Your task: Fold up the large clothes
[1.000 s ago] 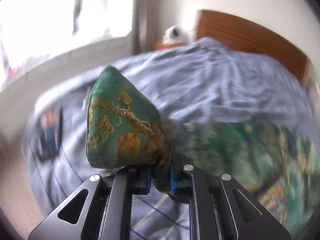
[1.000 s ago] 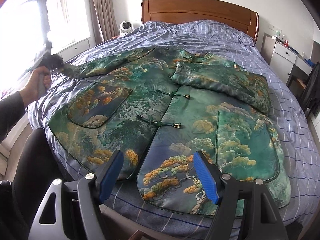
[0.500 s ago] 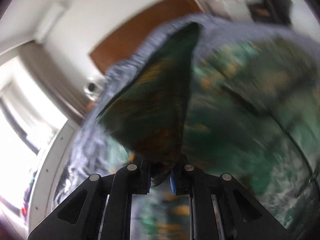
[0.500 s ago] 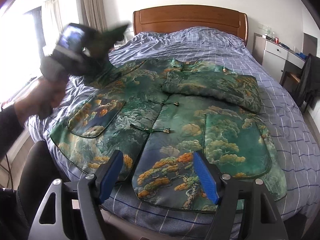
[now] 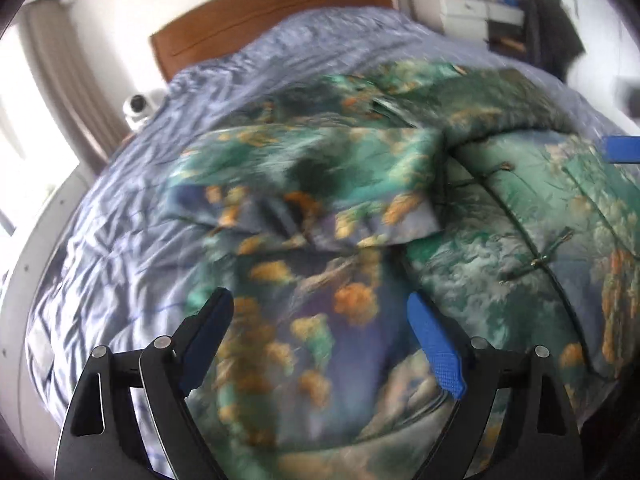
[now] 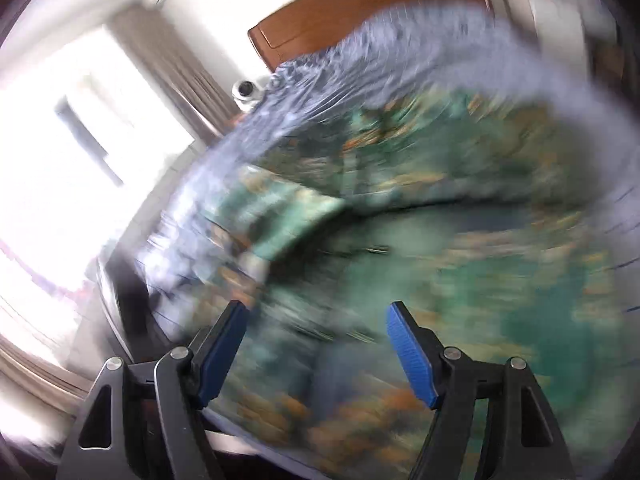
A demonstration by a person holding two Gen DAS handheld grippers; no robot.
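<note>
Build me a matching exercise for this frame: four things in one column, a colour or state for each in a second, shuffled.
Things:
1. left sleeve
2. headboard
3. bedspread
4. left gripper

States:
A. brown wood
B. jaws opening, nothing between them
C. blue-grey, wrinkled
D. folded across the jacket's front

Pairs: 1-D, 2-A, 3-C, 4-B

Glossy satin jacket (image 5: 360,208), matt cotton quilt (image 5: 132,240), wood headboard (image 5: 272,12).
</note>
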